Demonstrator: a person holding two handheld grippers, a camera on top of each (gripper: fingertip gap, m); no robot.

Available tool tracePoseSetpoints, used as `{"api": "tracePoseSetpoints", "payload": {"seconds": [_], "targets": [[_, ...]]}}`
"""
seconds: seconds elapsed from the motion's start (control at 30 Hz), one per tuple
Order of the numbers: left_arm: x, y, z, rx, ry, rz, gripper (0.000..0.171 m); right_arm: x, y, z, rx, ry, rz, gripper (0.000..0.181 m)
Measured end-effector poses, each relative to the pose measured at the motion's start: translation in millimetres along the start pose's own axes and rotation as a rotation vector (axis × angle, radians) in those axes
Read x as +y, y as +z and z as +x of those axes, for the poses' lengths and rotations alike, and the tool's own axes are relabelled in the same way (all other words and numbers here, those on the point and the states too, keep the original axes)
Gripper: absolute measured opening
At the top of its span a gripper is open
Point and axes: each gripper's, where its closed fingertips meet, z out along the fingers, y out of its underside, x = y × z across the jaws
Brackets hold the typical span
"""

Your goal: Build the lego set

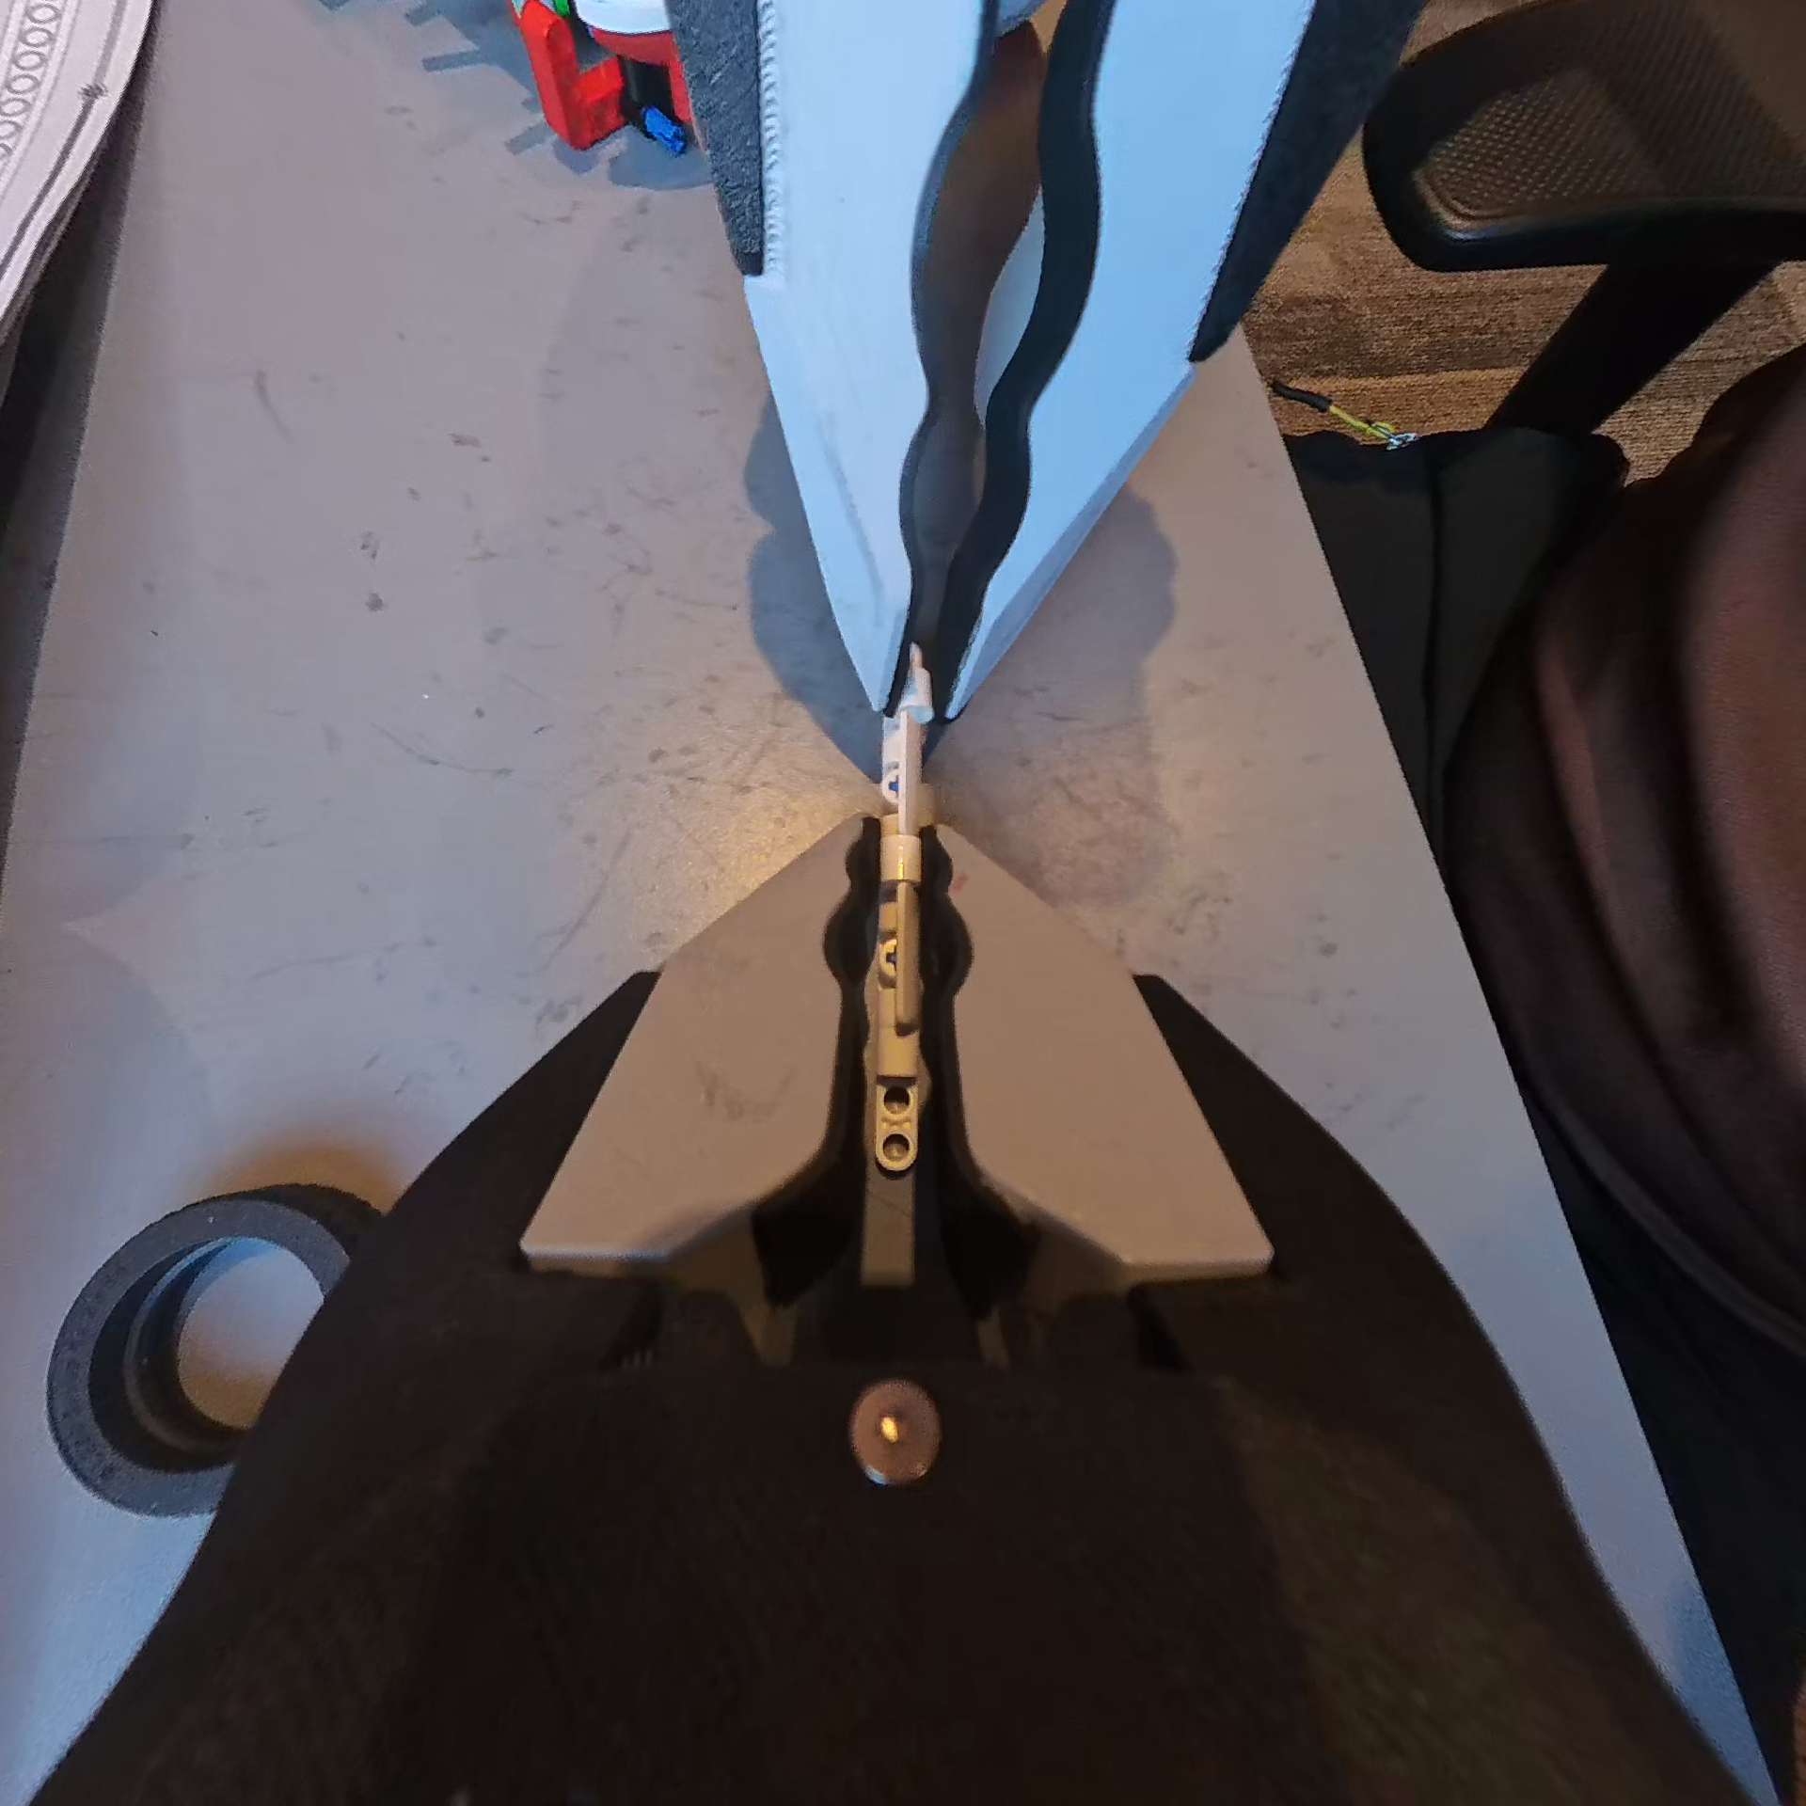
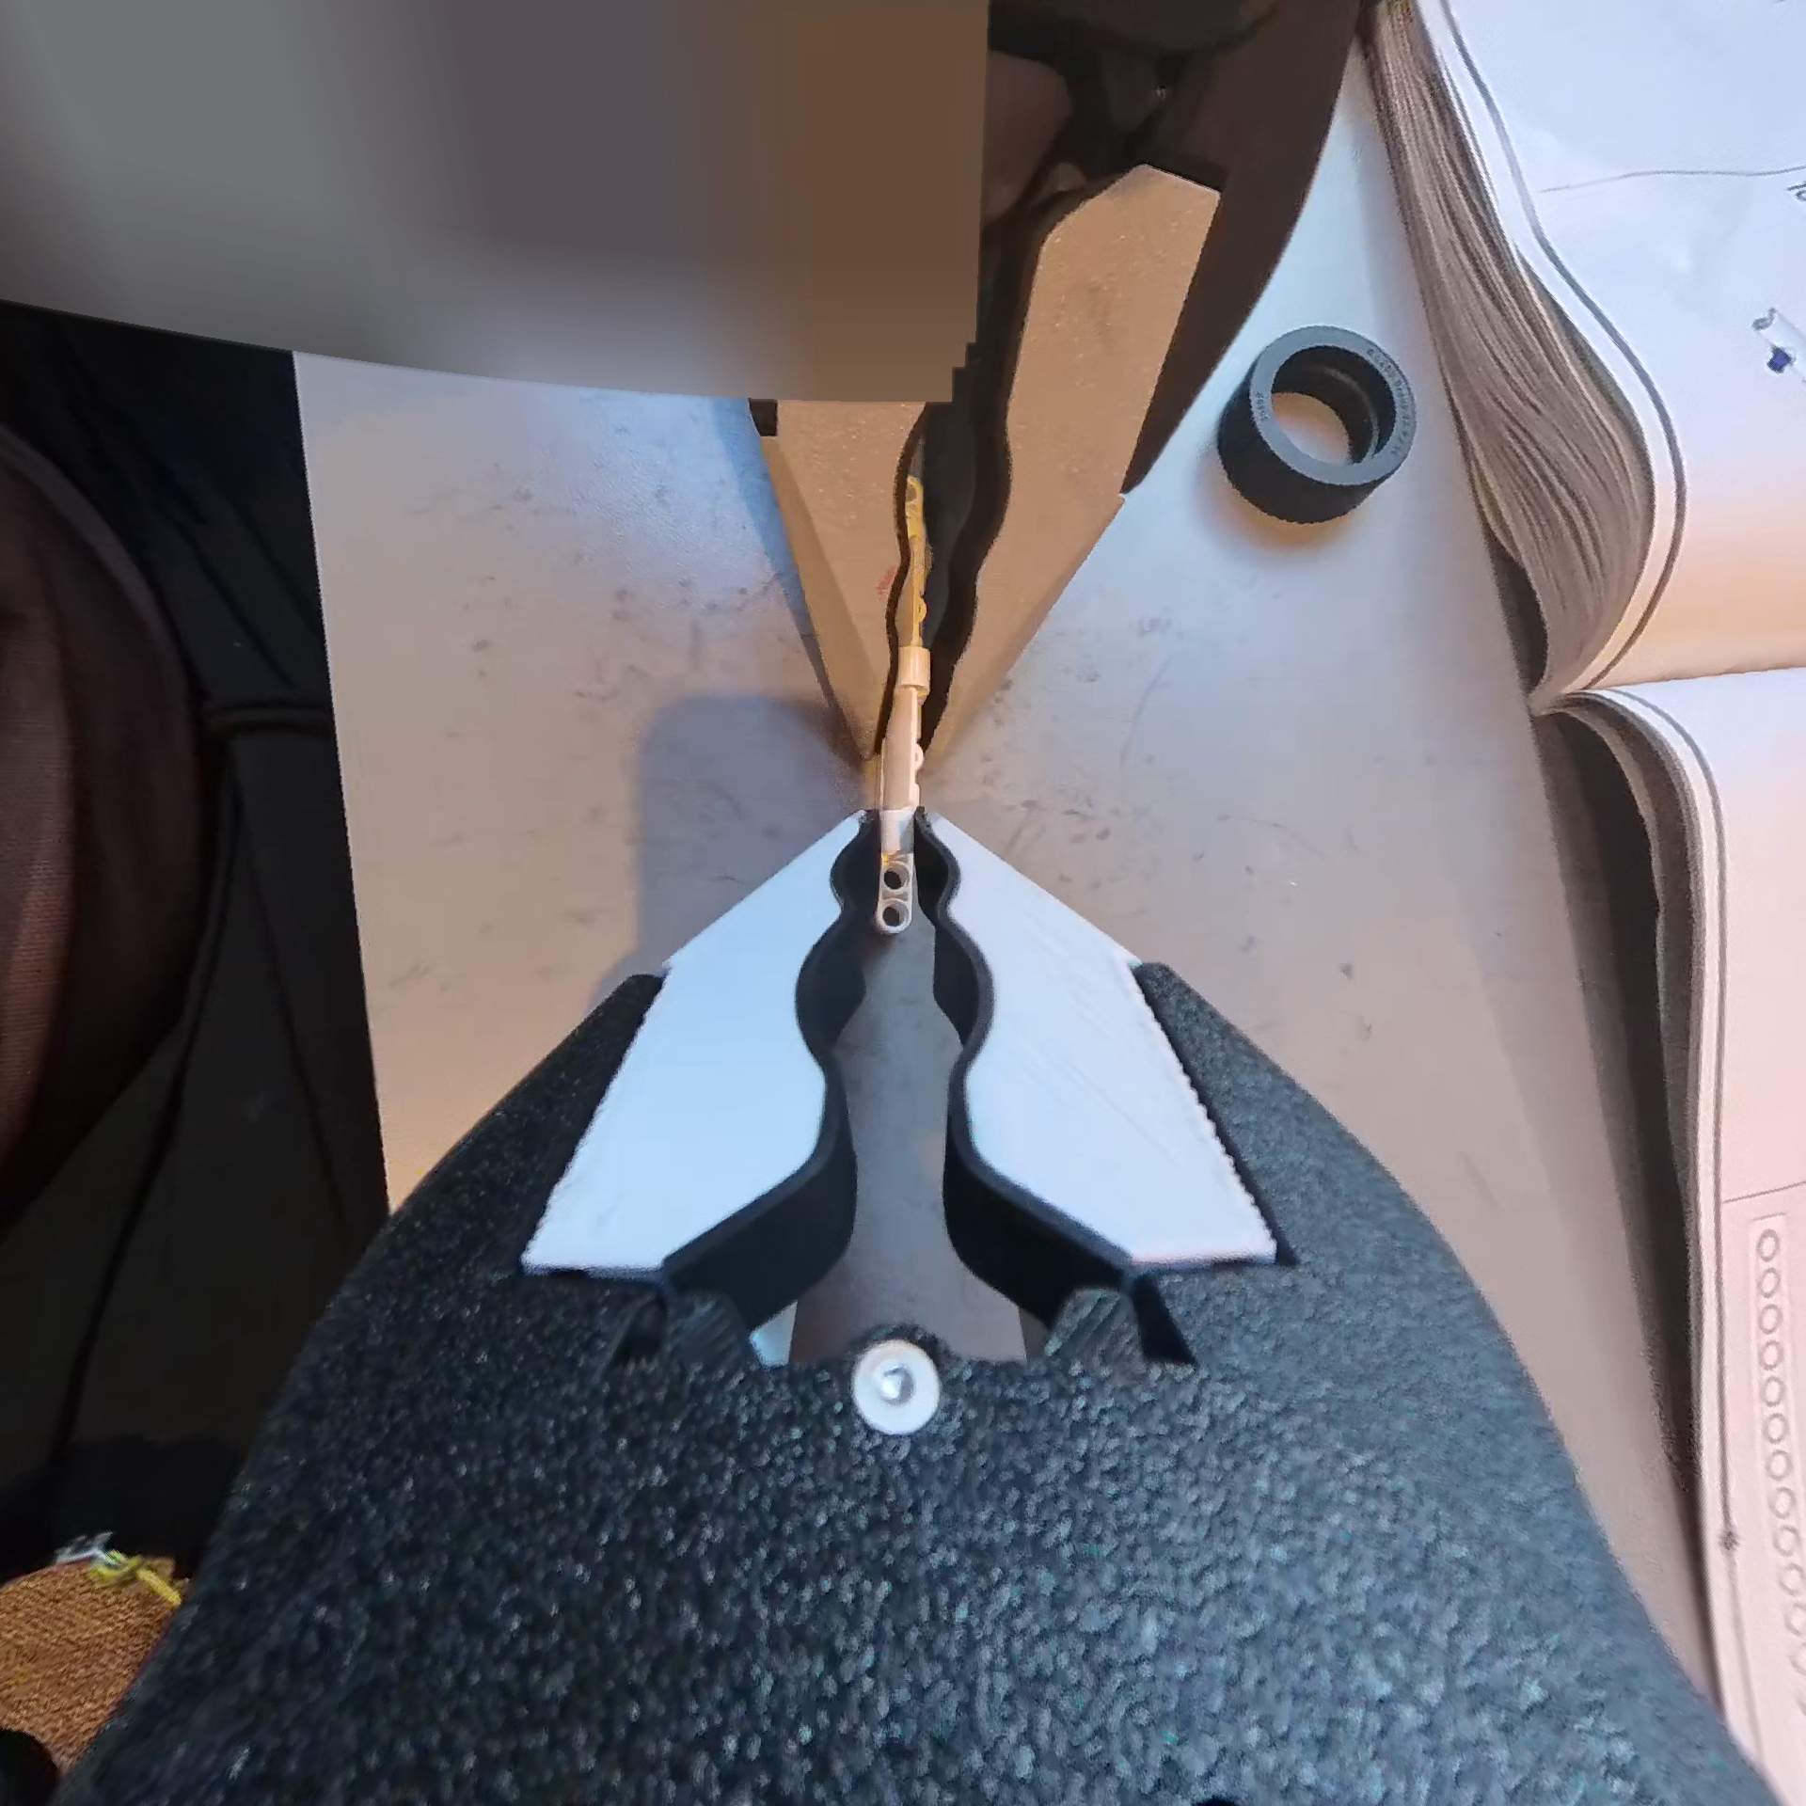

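**A:** What did the two cameras show?

**B:** Two grippers met tip to tip above a pale, scuffed counter (image 1: 391, 586). The left gripper (image 1: 901, 831) was pinching a slim grey lego beam (image 1: 896, 1075) between its pressed-together fingers. The beam had round holes at its near end and ran forward along the fingers. The right gripper (image 2: 894, 816) was pinching a small white lego piece (image 2: 894, 884) with two holes. The grey beam and the white piece lined up end to end and seemed to touch where the tips met.

**A:** What was hidden or hard to make out?

**B:** The joint itself sat deep between the finger pads, so I could not tell how the parts connected. A blurred patch covered the upper left of the right wrist view. A red lego build (image 1: 586, 88) with a blue bit was cut off by the top edge and by the right gripper's finger. A black rubber tyre (image 2: 1319, 435) lay on the counter, partly behind the left gripper in its own view.

**A:** Any writing?

**B:** The tyre's sidewall carried raised lettering, too small to read. An open instruction booklet (image 2: 1612, 244) lay at the counter's edge, with printed diagrams and its pages cut off by the frame.
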Motion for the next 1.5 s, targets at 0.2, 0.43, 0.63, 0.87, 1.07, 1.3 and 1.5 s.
{"api": "tracePoseSetpoints", "payload": {"seconds": [0.2,0.43,0.63,0.87,1.07,1.3,1.5], "targets": [[0.0,0.1,0.0,0.001,-0.002,0.0,0.005,0.2,-0.1,-1.1,-0.035,0.056,0.03,0.007],[0.0,0.1,0.0,0.001,-0.001,0.0,0.005,0.2,0.0,-1.6,-0.093,0.146,0.05,0.007],[0.0,0.2,0.0,-0.001,0.001,0.0,0.005,-0.3,0.3,0.1,-0.136,0.213,0.04,0.007],[0.1,0.1,0.1,0.004,-0.004,0.0,0.005,-0.4,-0.3,-1.9,-0.199,0.276,0.034,0.007],[0.1,0.3,0.6,0.006,0.0,0.0,0.005,0.3,-0.8,-2.3,-0.198,0.235,-0.023,0.007],[0.1,0.3,0.8,0.004,0.003,-0.001,0.005,0.4,0.3,-1.9,-0.163,0.146,-0.056,0.007],[0.1,0.3,0.8,0.002,0.006,-0.001,0.005,2.0,1.1,-0.9,-0.168,0.182,-0.024,0.007]]}}
